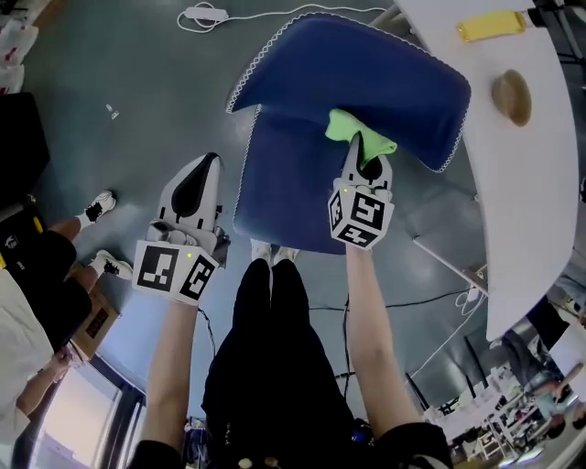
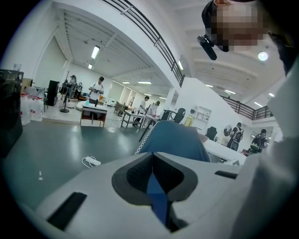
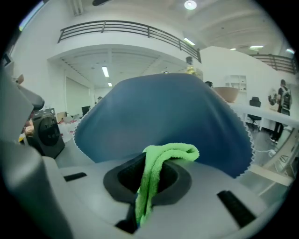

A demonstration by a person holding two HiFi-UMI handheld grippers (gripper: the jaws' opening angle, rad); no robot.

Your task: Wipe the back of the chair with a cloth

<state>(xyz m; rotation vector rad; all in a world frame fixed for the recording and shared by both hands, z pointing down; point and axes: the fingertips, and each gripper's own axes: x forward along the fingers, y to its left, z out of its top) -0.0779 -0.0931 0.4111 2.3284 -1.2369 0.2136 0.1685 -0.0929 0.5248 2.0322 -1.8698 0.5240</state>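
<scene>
A chair with a blue cover (image 1: pixel 366 73) edged in white trim stands in front of me in the head view. My right gripper (image 1: pixel 364 158) is shut on a green cloth (image 1: pixel 355 133), which rests against the cover where its upper and lower panels meet. In the right gripper view the cloth (image 3: pixel 156 170) hangs folded between the jaws of the right gripper (image 3: pixel 148 176), with the blue cover (image 3: pixel 163 116) filling the view behind it. My left gripper (image 1: pixel 203 172) is shut and holds nothing, just left of the chair's lower panel (image 1: pixel 284 174). In its own view the left gripper (image 2: pixel 153 175) points past the chair (image 2: pixel 175 142).
A white table (image 1: pixel 526 201) runs along the right, carrying a yellow item (image 1: pixel 492 25) and a brown object (image 1: pixel 512 96). A power strip (image 1: pixel 205 14) and cables lie on the grey floor. Another person's shoes (image 1: pixel 96 206) and a cardboard box (image 1: pixel 94 322) are at left.
</scene>
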